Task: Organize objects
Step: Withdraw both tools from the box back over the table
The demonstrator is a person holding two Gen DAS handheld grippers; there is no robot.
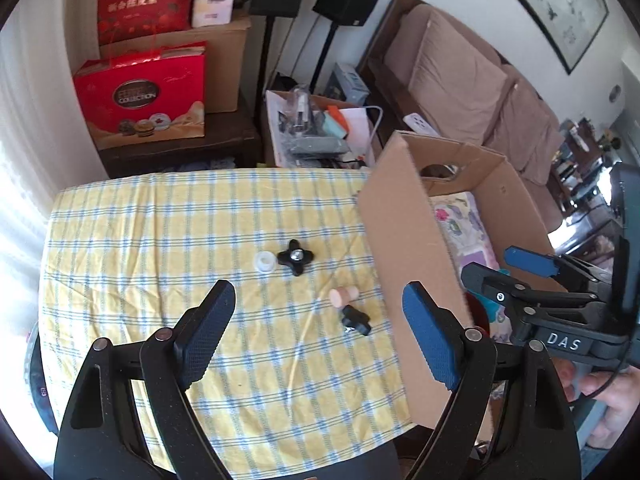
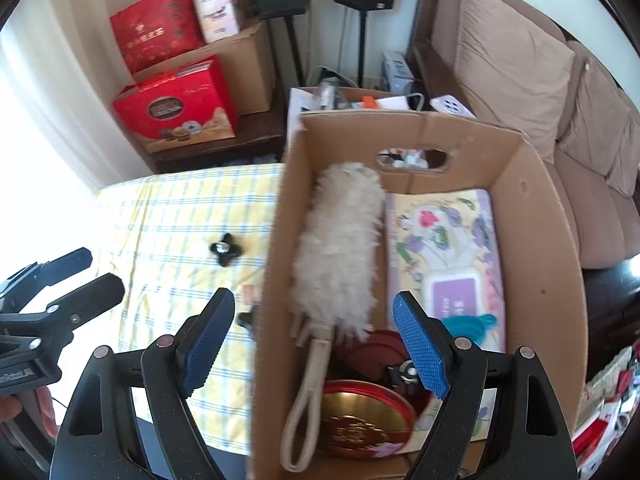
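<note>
The cardboard box (image 2: pixel 540 280) on the worktop (image 1: pixel 160 240) holds a fluffy duster (image 2: pixel 340 248), wipes pack (image 2: pixel 444 240), teal funnel (image 2: pixel 472 326) and red tin (image 2: pixel 360 420). Two black knobs (image 1: pixel 295 257), a white cap (image 1: pixel 265 261) and pink cylinder (image 1: pixel 343 296) lie outside. Both tools, left (image 1: pixel 320 336) and right (image 2: pixel 312 340), hang spread and empty; "DAS" marks the right one.

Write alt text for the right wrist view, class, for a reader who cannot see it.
The open right gripper hovers empty above a cardboard box holding a fluffy white duster, a floral wipes pack and a red round tin. Left of the box, a black star knob lies on the yellow checked tablecloth.
</note>
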